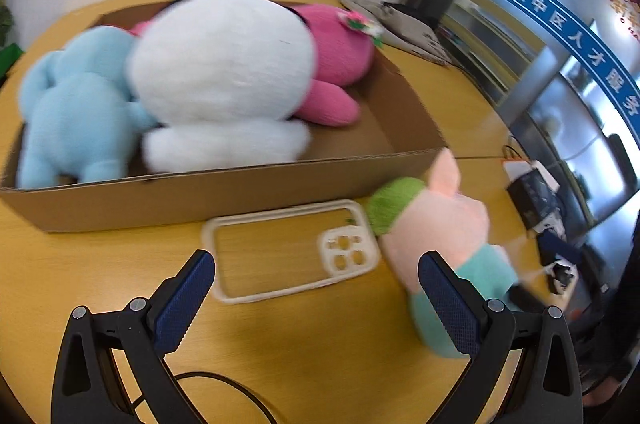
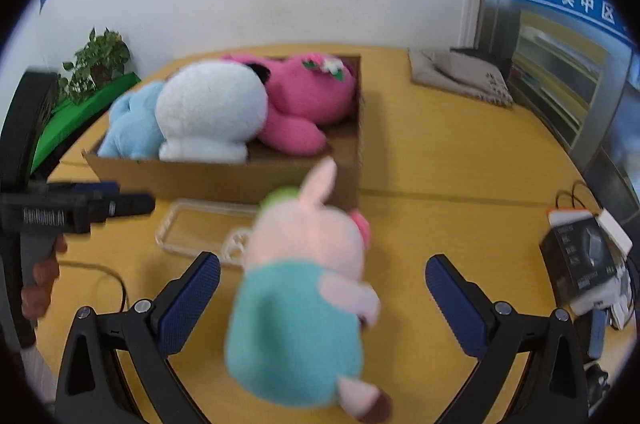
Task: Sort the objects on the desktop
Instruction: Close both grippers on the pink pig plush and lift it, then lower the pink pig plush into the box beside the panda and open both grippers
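Observation:
A cardboard box (image 1: pixel 224 196) (image 2: pixel 224 180) holds a blue plush (image 1: pixel 76 120) (image 2: pixel 132 128), a white plush (image 1: pixel 224 80) (image 2: pixel 208 108) and a pink plush (image 1: pixel 340 64) (image 2: pixel 304 96). A pig plush in a teal shirt (image 2: pixel 304 284) (image 1: pixel 448 244) lies on the yellow table between the open jaws of my right gripper (image 2: pixel 322 276). A clear phone case (image 1: pixel 292 252) (image 2: pixel 200 228) lies flat in front of the box, just ahead of my open, empty left gripper (image 1: pixel 316 272). The left gripper also shows at the left of the right wrist view (image 2: pixel 120 204).
A black box with white packaging (image 2: pixel 580 256) (image 1: pixel 532 192) and cables sit at the table's right edge. A folded grey cloth (image 2: pixel 460 76) (image 1: pixel 404 24) lies at the back right. A potted plant (image 2: pixel 96 60) stands at the back left. A black cable (image 1: pixel 224 388) runs under the left gripper.

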The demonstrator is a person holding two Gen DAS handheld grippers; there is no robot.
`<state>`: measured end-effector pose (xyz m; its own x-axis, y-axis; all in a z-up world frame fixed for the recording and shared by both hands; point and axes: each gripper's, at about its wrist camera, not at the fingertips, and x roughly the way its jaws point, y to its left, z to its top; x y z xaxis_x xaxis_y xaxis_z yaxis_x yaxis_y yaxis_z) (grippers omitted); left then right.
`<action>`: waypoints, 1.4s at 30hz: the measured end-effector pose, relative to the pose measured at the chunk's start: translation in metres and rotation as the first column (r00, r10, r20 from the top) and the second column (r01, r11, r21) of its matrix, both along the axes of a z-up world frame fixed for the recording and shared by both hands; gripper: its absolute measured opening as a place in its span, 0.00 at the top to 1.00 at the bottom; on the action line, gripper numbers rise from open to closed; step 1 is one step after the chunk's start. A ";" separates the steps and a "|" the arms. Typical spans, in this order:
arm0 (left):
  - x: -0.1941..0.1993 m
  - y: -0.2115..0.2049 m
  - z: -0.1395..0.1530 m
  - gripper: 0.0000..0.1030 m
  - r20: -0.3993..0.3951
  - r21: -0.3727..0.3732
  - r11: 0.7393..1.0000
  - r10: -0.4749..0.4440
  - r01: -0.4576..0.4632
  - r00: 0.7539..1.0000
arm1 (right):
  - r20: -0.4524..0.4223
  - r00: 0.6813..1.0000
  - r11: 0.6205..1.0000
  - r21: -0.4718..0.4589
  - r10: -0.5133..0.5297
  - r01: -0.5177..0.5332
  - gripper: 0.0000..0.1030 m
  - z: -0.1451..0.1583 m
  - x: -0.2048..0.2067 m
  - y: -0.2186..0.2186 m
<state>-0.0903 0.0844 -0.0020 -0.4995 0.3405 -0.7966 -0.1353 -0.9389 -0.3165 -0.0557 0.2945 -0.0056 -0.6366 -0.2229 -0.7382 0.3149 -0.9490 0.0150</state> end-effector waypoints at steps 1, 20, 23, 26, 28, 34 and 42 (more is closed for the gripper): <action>-0.005 0.009 -0.004 0.00 0.014 0.019 1.000 -0.021 0.020 1.000 | 0.026 1.000 1.000 0.011 -0.001 0.000 0.00 -0.008 0.001 0.003; -0.045 0.061 -0.050 0.00 0.149 0.385 0.905 -0.256 0.183 0.955 | 0.201 0.959 0.967 -0.195 0.201 -0.162 0.07 -0.058 -0.012 0.000; -0.039 0.067 -0.046 0.00 0.123 0.370 0.899 -0.297 0.234 0.947 | 0.192 0.950 0.955 -0.213 0.248 -0.207 0.18 -0.058 -0.009 -0.004; -0.034 0.069 -0.043 0.08 0.100 0.323 0.911 -0.303 0.257 0.948 | 0.180 0.950 0.954 -0.209 0.253 -0.215 0.18 -0.057 -0.007 -0.006; -0.033 0.066 -0.038 0.14 0.093 0.317 0.915 -0.292 0.250 0.952 | 0.183 0.951 0.952 -0.228 0.250 -0.206 0.19 -0.057 -0.010 -0.003; -0.029 0.059 -0.022 0.26 0.071 0.299 0.927 -0.260 0.228 0.963 | 0.144 0.953 0.947 -0.225 0.267 -0.231 0.26 -0.053 -0.008 -0.004; -0.034 0.050 0.060 0.27 -0.125 0.164 0.951 -0.242 0.260 0.962 | -0.030 0.950 0.917 -0.251 0.311 -0.309 0.28 -0.006 -0.011 -0.015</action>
<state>-0.1247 0.1345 0.0580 -0.4554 0.5964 -0.6610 -0.4000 -0.8004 -0.4466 -0.0668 0.2794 -0.0116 -0.4983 -0.5855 -0.6394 0.5913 -0.7689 0.2432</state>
